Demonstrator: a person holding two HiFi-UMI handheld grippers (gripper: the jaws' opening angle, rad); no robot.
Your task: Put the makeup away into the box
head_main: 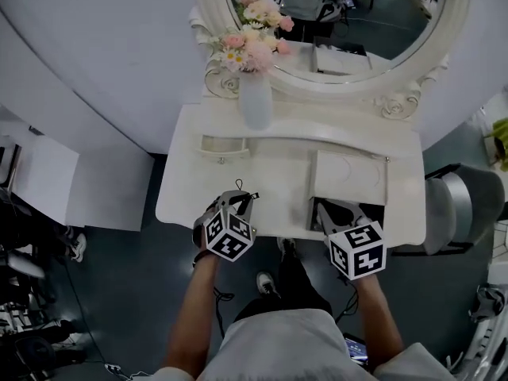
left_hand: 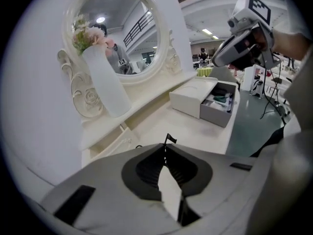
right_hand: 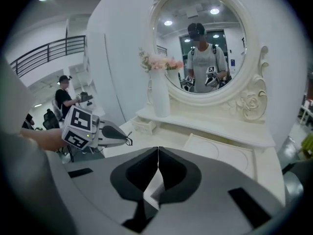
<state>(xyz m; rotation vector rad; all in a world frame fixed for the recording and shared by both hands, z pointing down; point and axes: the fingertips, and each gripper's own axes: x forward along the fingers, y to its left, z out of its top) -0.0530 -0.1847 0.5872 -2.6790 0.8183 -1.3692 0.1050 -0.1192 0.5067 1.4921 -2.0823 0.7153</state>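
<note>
The right gripper's jaws meet, empty, above the white dressing table. The left gripper hangs at left. A flower vase stands before the oval mirror.

Both forearms reach forward, grippers tilted down. The left gripper pinches a small black thing; the right gripper has its jaws pressed together

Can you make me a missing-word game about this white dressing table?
The pink flowers stand in a white ____.
Behind them is a big round ____.
The box with makeup inside is ____, not closed.
The right tongs are shut and hold ____.
Missing words: vase, mirror, open, nothing.
</note>
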